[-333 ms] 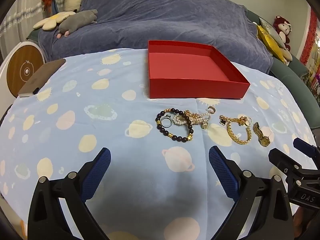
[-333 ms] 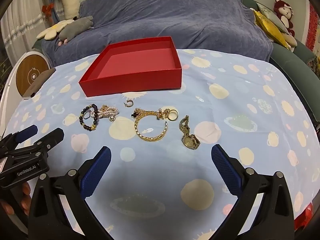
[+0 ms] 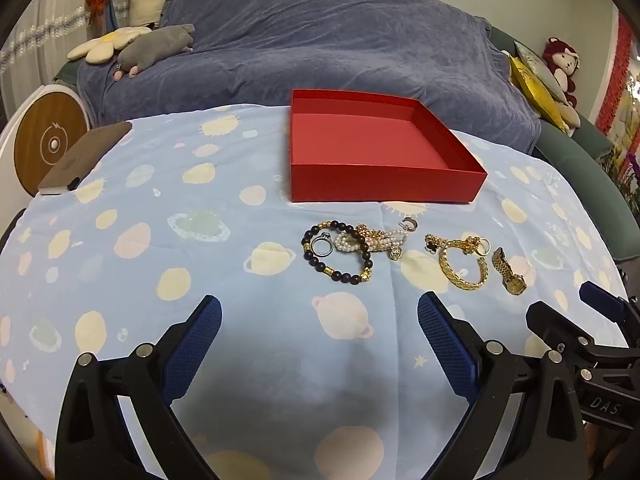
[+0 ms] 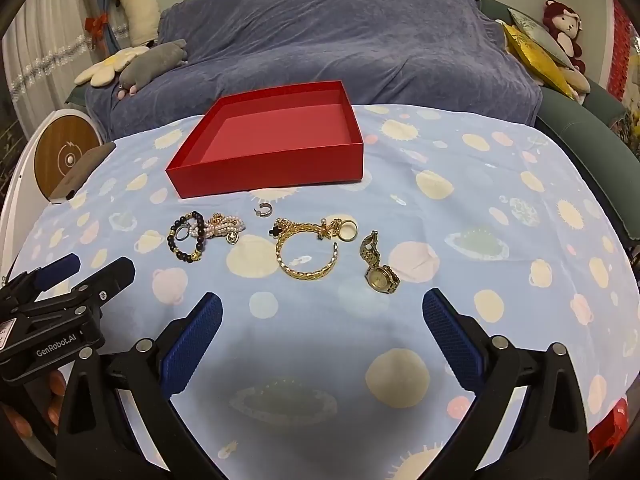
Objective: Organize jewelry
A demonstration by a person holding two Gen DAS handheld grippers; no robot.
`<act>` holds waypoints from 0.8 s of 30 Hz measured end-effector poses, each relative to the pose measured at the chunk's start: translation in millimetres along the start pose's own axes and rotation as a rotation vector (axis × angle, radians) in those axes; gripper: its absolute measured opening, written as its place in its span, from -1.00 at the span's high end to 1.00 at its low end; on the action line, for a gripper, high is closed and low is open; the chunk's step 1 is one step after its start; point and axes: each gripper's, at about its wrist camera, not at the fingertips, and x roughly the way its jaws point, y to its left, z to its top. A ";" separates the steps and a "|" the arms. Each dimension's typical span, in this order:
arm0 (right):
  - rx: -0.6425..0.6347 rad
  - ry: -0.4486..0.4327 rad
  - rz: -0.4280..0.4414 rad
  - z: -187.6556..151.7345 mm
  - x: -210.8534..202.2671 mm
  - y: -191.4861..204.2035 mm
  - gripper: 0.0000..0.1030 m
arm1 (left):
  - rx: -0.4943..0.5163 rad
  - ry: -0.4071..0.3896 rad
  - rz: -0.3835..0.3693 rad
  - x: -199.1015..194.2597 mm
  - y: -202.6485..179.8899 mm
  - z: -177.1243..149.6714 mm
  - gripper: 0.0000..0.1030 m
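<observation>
Planet-print tablecloth (image 3: 200, 264), jewelry (image 3: 400, 248) beyond 2 wide-open, empty hand-held grippers (image 3: 320, 320)

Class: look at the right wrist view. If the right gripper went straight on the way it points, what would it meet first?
Probably the bare tablecloth, since the right gripper tilts downward with open, empty jaws. The gold bangle and watch lie just beyond; depth is hard to judge.

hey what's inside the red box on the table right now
Nothing shows inside the red box: its visible floor is bare red. The near wall hides a strip of floor just behind it. The jewelry, such as the gold watch, lies on the cloth in front.
</observation>
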 end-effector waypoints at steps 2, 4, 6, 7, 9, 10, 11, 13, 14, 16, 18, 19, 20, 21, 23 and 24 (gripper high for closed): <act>-0.001 -0.001 -0.003 2.0 3.8 -2.1 -0.90 | 0.000 0.001 -0.002 1.1 -1.9 1.2 -0.86; -0.002 0.002 -0.007 4.3 9.3 -4.6 -0.90 | 0.000 -0.002 -0.002 0.6 -2.7 0.8 -0.86; 0.005 0.004 -0.006 6.4 12.7 -7.4 -0.90 | 0.002 -0.001 -0.001 1.4 -4.4 1.5 -0.86; 0.008 0.005 -0.004 7.4 13.2 -8.1 -0.90 | 0.003 -0.002 -0.001 0.9 -5.8 0.7 -0.86; 0.009 0.003 -0.002 8.6 13.7 -8.8 -0.90 | 0.001 -0.001 -0.002 1.8 -7.4 1.5 -0.86; 0.009 0.003 -0.001 8.7 13.7 -9.0 -0.90 | 0.001 -0.001 -0.003 2.1 -8.2 1.9 -0.86; 0.008 0.003 -0.001 8.7 13.8 -9.1 -0.90 | 0.002 -0.001 -0.002 2.5 -9.0 2.3 -0.86; 0.006 0.003 0.002 8.7 14.4 -9.2 -0.90 | 0.004 0.000 -0.002 3.6 -10.4 2.8 -0.86; 0.006 0.004 0.002 8.6 14.8 -9.0 -0.90 | 0.004 0.001 -0.001 4.1 -11.0 3.0 -0.86; 0.007 0.005 0.001 8.7 14.8 -8.5 -0.90 | 0.002 0.004 -0.001 5.1 -11.7 3.4 -0.86; 0.008 0.005 0.003 9.1 14.7 -8.0 -0.90 | 0.002 0.002 -0.005 3.6 -10.7 1.2 -0.86; 0.008 0.005 0.002 9.1 14.9 -8.1 -0.90 | 0.002 0.001 -0.003 3.3 -11.2 1.3 -0.86; 0.008 0.004 0.002 9.2 14.9 -8.0 -0.90 | 0.003 0.000 -0.003 3.0 -11.6 1.4 -0.86; 0.008 0.005 0.003 9.3 15.0 -8.0 -0.90 | 0.003 -0.001 -0.004 2.8 -11.9 1.5 -0.86; 0.009 0.004 0.002 9.0 14.5 -7.9 -0.90 | 0.002 -0.001 -0.004 2.4 -12.6 1.6 -0.86; 0.008 0.004 0.002 9.0 14.4 -7.9 -0.90 | 0.002 -0.002 -0.003 2.2 -12.9 1.5 -0.86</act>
